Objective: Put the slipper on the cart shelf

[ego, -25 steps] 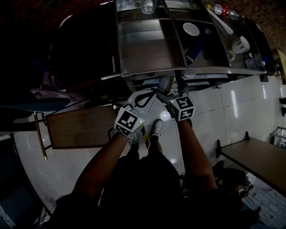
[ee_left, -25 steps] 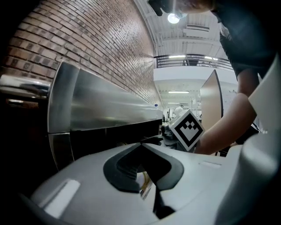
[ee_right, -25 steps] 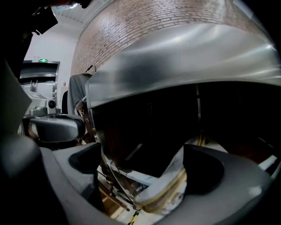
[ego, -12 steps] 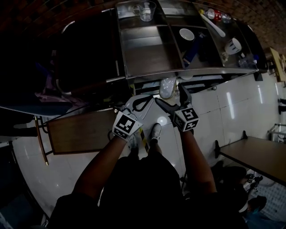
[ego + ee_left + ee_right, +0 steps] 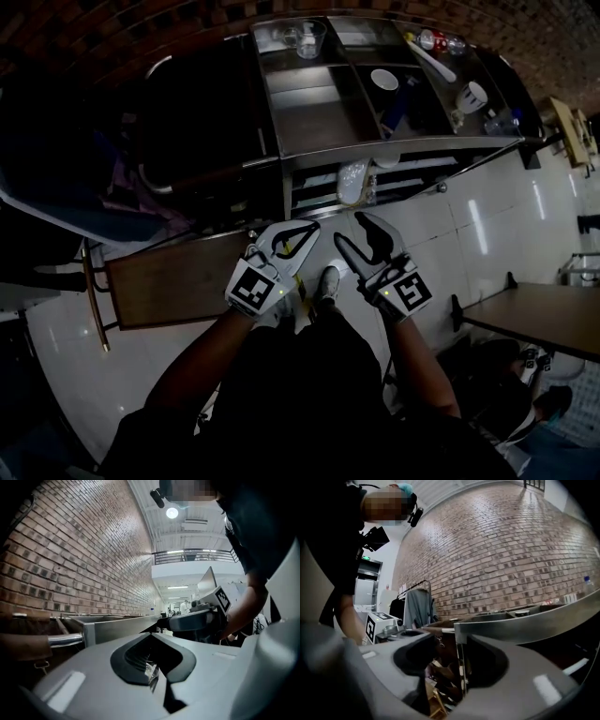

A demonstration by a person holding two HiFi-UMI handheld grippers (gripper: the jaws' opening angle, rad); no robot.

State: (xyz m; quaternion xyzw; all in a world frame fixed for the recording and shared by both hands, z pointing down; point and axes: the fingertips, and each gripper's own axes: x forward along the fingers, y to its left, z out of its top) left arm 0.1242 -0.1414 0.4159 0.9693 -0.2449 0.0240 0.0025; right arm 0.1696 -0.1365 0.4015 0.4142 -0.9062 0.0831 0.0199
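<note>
The pale slipper [image 5: 353, 181] lies on the cart shelf [image 5: 417, 172], under the steel cart top [image 5: 319, 108], and no gripper touches it. My right gripper [image 5: 349, 228] hangs just below the shelf, over the white floor. Its jaws are closing, a gap still shows between the tips, and nothing is in it. In the right gripper view the right gripper [image 5: 449, 641] points along the cart's steel edge [image 5: 525, 623]. My left gripper [image 5: 309, 228] sits beside it to the left, shut and empty. The left gripper [image 5: 151, 634] has its tips meeting in the left gripper view.
On the cart top stand a clear cup [image 5: 307, 37], a white bowl [image 5: 383, 80] and a mug [image 5: 472, 94]. A brown board on a frame [image 5: 159, 281] lies to the left. A wooden table [image 5: 534, 323] is at the right. My shoe [image 5: 328, 279] is between the grippers.
The right gripper has drawn back from the slipper toward my body, and its jaws have narrowed. The slipper stays on the shelf. The left gripper shifted back slightly.
</note>
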